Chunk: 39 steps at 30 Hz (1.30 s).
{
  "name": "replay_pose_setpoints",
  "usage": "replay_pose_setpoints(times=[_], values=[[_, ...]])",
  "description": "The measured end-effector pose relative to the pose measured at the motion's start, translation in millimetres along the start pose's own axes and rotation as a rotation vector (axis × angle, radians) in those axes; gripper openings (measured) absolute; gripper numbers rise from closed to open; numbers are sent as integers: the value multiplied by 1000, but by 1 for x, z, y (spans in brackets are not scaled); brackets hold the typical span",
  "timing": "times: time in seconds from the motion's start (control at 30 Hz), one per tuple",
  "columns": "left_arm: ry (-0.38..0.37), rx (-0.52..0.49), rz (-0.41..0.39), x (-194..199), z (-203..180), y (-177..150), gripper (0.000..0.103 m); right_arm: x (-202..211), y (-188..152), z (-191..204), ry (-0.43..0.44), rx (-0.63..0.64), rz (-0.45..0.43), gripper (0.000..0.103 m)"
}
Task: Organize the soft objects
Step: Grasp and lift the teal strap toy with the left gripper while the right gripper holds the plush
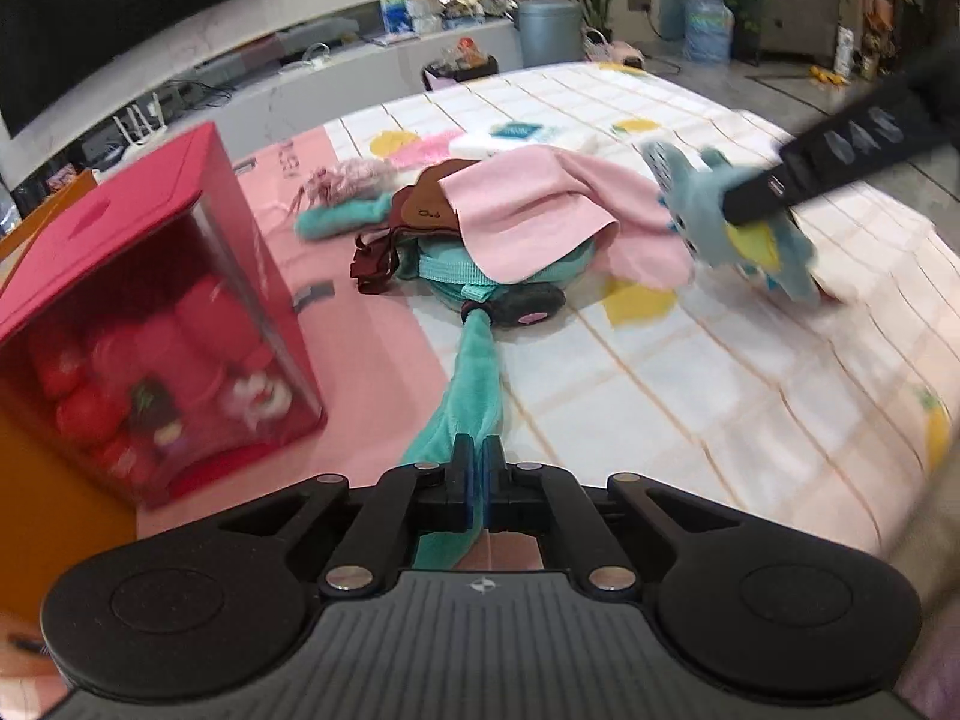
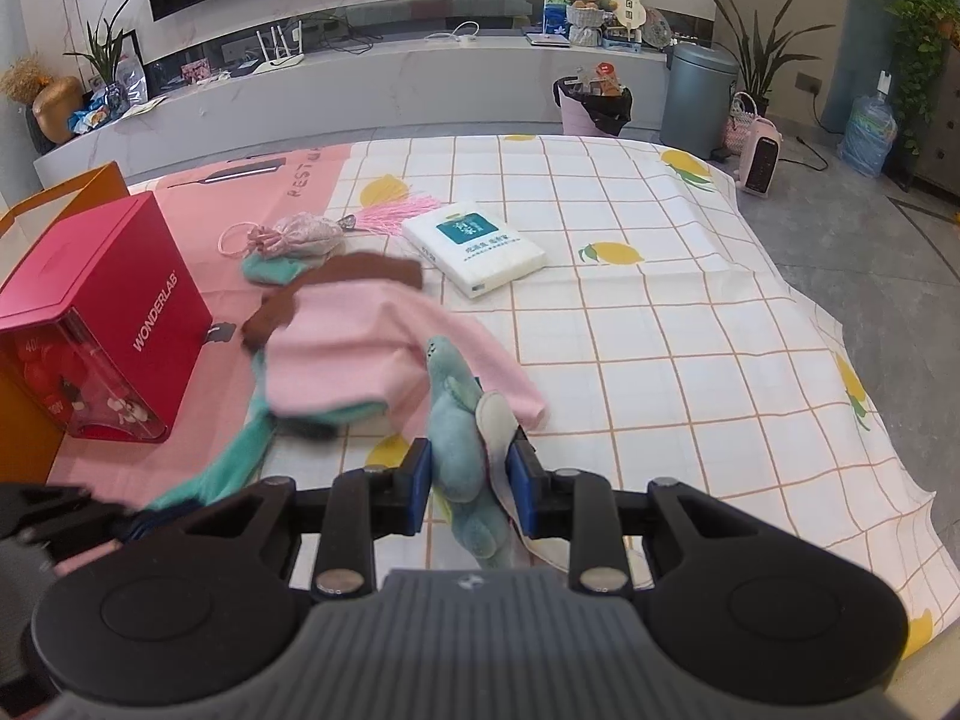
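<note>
My left gripper (image 1: pixel 478 456) is shut on the end of a long teal plush strip (image 1: pixel 470 384), which stretches back into the pile of soft things. A pink cloth (image 1: pixel 528 210) lies over that pile, on top of a brown piece (image 1: pixel 429 198) and teal straps. My right gripper (image 2: pixel 469 474) is shut on a blue-green plush toy (image 2: pixel 459 420), held upright between its blue pads. From the left wrist view that toy (image 1: pixel 720 204) hangs at the right, just above the checked cloth. The teal strip (image 2: pixel 234 462) runs toward the lower left in the right wrist view.
A red box (image 1: pixel 150 312) with a clear front stands at the left on the pink cover, an orange bag (image 2: pixel 66 198) behind it. A white tissue pack (image 2: pixel 474 249), a pink tassel (image 2: pixel 396 216) and a small drawstring pouch (image 2: pixel 297 234) lie farther back on the checked cloth (image 2: pixel 660 330).
</note>
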<state>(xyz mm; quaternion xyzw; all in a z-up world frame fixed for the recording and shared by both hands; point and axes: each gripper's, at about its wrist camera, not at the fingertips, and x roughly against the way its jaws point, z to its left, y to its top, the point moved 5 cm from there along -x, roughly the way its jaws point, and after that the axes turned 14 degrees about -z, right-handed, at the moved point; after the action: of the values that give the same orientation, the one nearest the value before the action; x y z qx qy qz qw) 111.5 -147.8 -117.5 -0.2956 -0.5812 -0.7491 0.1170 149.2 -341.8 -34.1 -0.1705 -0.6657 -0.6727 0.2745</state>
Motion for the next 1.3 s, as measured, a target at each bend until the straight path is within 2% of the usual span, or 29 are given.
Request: replay_pose_setpoints(times=[0.2,0.23,0.27,0.33,0.37,0.4,0.53,0.6,0.67,0.73,0.77,0.8,0.93,1.07,1.3], values=[[-59,-110,62,33,-1,-23,6,2,0,1,-4,10,-6,27],[-82,-135,62,39,-3,-25,12,3,0,2,-4,14,-9,27],[-98,-174,30,47,-5,-26,18,5,0,3,-1,18,-13,27],[-132,-262,-66,56,-10,-25,58,6,1,5,5,26,-21,27],[-132,-284,-101,55,-12,-24,61,6,1,6,6,31,-22,27],[-120,-282,-111,50,-12,-23,61,6,1,7,6,36,-22,27],[-74,-156,-37,17,-9,-16,61,6,0,9,10,46,-16,27],[-91,-111,-61,5,-6,-12,61,6,-1,8,11,43,-16,27],[-69,-84,-82,-6,-2,-7,54,5,-1,8,14,42,-11,27],[-87,-58,-88,-13,1,-5,22,4,-2,9,19,49,-8,27],[-121,-44,-88,-16,1,-4,13,4,-2,10,22,53,-7,27],[-139,-27,-87,-17,1,-3,12,3,-2,10,22,56,-7,27],[-137,4,-94,-12,4,-1,3,7,0,11,9,63,-26,26],[-140,-12,-180,10,11,14,3,13,3,9,5,53,-56,25],[-123,88,-342,51,45,76,3,13,5,6,-10,40,-63,25]])
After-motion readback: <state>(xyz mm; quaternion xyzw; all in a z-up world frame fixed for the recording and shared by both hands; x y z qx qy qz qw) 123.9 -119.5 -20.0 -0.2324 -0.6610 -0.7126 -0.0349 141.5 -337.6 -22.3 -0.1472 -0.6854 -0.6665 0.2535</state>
